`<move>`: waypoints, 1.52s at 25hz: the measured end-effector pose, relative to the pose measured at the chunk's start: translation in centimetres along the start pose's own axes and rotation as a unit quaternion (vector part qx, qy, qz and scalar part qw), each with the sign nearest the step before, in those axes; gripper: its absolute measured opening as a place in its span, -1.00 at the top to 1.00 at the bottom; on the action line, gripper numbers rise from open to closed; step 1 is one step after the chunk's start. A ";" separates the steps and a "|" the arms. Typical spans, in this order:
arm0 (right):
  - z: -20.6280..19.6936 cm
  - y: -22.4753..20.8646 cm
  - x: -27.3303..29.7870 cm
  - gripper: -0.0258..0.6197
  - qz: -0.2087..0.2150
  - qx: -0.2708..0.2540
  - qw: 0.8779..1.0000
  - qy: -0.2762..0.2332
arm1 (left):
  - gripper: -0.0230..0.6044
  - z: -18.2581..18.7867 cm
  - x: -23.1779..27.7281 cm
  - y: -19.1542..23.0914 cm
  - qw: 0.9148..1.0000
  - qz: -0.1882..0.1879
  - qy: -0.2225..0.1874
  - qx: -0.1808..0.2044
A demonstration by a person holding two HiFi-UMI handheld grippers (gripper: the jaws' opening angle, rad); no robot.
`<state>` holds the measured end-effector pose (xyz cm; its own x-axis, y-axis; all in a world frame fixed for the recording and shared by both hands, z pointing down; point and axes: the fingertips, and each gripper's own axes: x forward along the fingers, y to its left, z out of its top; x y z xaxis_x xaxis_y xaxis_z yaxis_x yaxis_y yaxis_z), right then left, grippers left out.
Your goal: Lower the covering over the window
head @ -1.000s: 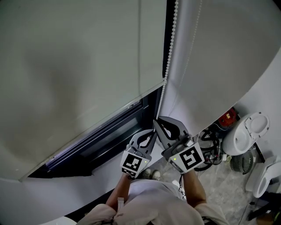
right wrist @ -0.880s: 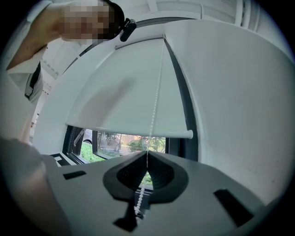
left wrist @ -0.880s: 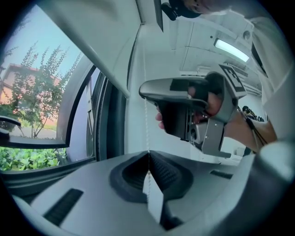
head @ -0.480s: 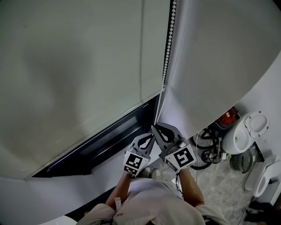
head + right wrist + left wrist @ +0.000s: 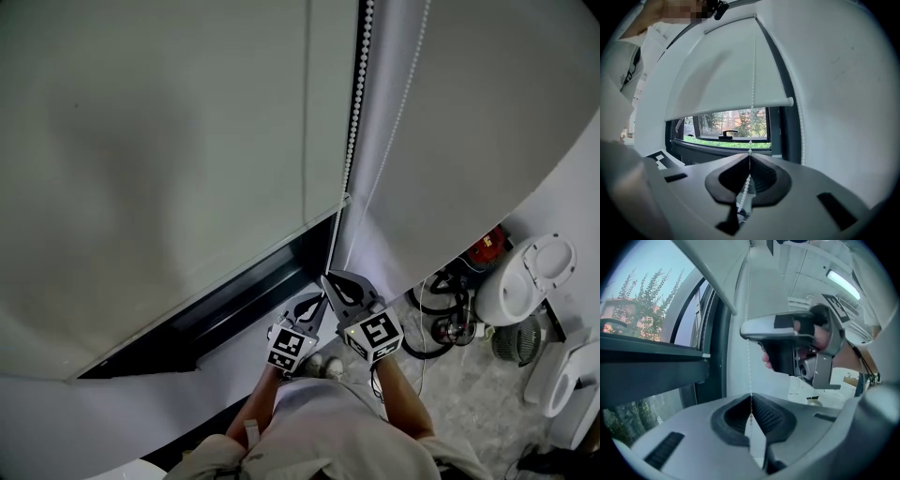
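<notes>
Pinches one strand of the bead chain [image 5: 352, 141] in both sets of jaws, with the left gripper [image 5: 751, 401] pressed shut on it and the right gripper [image 5: 749, 161] pressed shut on it just above the left. Shows that strand running taut and straight up out of each pair of jaws toward the top of the blind. Leaves the second strand [image 5: 800, 136] hanging free to the right of the right jaws, along the wall [image 5: 843, 93]. Puts the roller blind [image 5: 726, 70] above and ahead of the jaws, most of the way down, with its bottom bar [image 5: 733, 108] short of the sill [image 5: 712, 149] and a band of window [image 5: 708, 123] bare below it.

Handling, as a guess:
- Reads the chain as thin, light and limp unless pulled, probably plastic beads.
- Expects little slip, since beads catch between ribbed pads, but a jerk may snap it or pop a connector.
- Calls for a straight downward pull in line with the strand, not sideways.
- Reads the blind cloth as light and flexible, stiffened only by the bar, and driven through the chain, so no reason to grab the cloth.
- Best hold: the strand already between the jaws, then a fresh grip higher up, hand over hand, once the pull runs out low.
- Risks raising the blind if the wrong strand gets pulled.
</notes>
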<state>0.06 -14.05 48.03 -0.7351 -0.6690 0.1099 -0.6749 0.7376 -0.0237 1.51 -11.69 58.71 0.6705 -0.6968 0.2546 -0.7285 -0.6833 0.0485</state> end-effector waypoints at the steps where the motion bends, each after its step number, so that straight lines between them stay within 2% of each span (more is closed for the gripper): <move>1: -0.5 0.0 0.1 0.93 -0.001 0.003 1.000 0.005 | 0.87 -0.5 -0.1 0.0 1.000 0.000 0.008 -0.003; 5: -2.5 0.0 0.3 0.93 -0.001 0.014 1.000 0.024 | 0.85 -1.0 -1.2 0.5 1.000 -0.001 0.011 -0.029; 8: -3.5 0.1 0.1 0.93 0.001 0.021 0.999 0.034 | 0.72 1.8 -2.7 0.7 0.999 0.000 -0.013 -0.037; 12: -4.7 0.5 0.1 0.93 0.006 0.028 0.999 0.043 | 0.71 7.7 -4.5 0.7 0.998 0.001 -0.059 -0.006; 17: -6.7 1.0 0.0 0.93 0.011 0.035 0.997 0.071 | 0.71 14.3 -5.5 0.4 0.992 -0.001 -0.115 0.041; 22: -8.5 1.9 -0.2 0.93 0.015 0.040 0.995 0.093 | 0.71 18.2 -4.9 0.2 0.986 -0.004 -0.150 0.066; 26: -8.2 2.2 0.1 0.93 0.014 0.039 0.996 0.079 | 0.76 19.2 -4.3 0.1 0.983 0.000 -0.164 0.083; 27: -8.2 2.2 0.1 0.93 0.014 0.038 0.996 0.079 | 0.84 19.2 -4.3 0.2 0.982 0.004 -0.168 0.080; 30: -8.5 2.0 0.1 0.93 0.014 0.036 0.995 0.089 | 0.86 19.0 -4.2 0.4 0.983 0.008 -0.175 0.063; 34: -10.3 2.4 0.4 0.93 0.019 0.030 0.993 0.116 | 0.87 16.4 -3.3 0.4 0.989 0.010 -0.130 0.062; 38: -12.8 3.1 0.2 0.93 0.021 0.035 0.989 0.143 | 0.87 14.0 -3.1 0.4 0.993 0.013 -0.109 0.047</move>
<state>-1.36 -10.74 60.71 -0.7202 -0.5777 0.3841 -0.6549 0.7488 -0.1017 1.10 -12.81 44.43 0.6734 -0.7383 0.0388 -0.7367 -0.6745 -0.0481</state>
